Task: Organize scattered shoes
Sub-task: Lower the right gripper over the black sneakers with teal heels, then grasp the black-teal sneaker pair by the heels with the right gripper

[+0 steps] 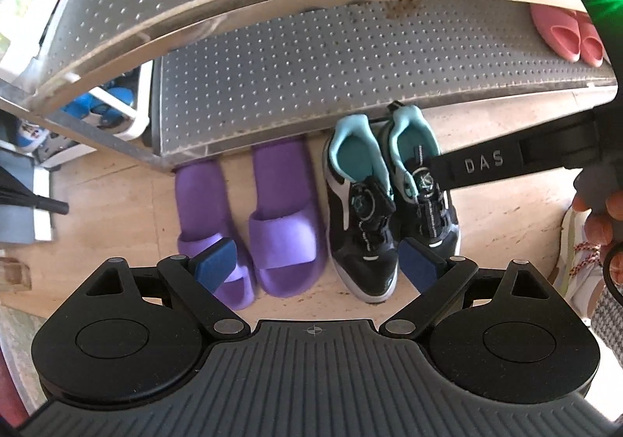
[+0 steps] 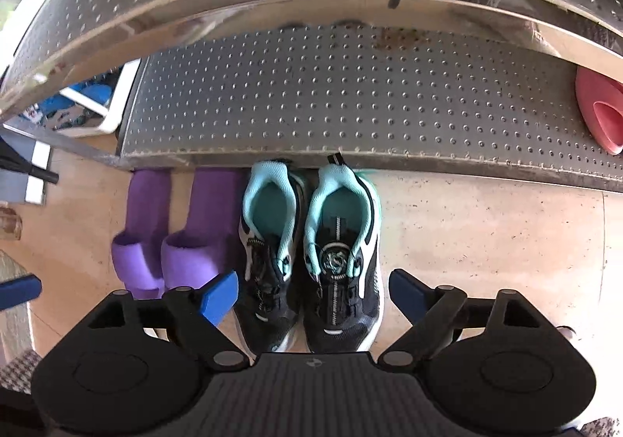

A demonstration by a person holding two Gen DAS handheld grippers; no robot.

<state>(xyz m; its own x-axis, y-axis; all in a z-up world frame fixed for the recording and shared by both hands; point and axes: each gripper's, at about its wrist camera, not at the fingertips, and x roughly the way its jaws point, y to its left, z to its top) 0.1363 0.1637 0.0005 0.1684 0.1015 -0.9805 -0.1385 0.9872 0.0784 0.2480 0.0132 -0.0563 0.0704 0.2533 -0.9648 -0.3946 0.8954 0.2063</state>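
You're hovering both grippers, left gripper (image 1: pixel 317 265) and right gripper (image 2: pixel 313 295), jaws spread and empty, since sneakers (image 2: pixel 311 250) and purple slippers (image 1: pixel 249 219) are sitting paired by the rack (image 1: pixel 350 86) edge.

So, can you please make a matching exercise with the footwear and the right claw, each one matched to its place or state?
Column one:
1. purple slippers
2. black and teal sneakers
3. pink slippers
4. right claw

Column two:
a. on the low shelf of the metal rack
b. open, above the sneakers
c. on the floor, at the left of the other pair
d. on the floor, heels at the rack edge, at the right of the other pair

Pairs: 1-c, 2-d, 3-a, 4-b
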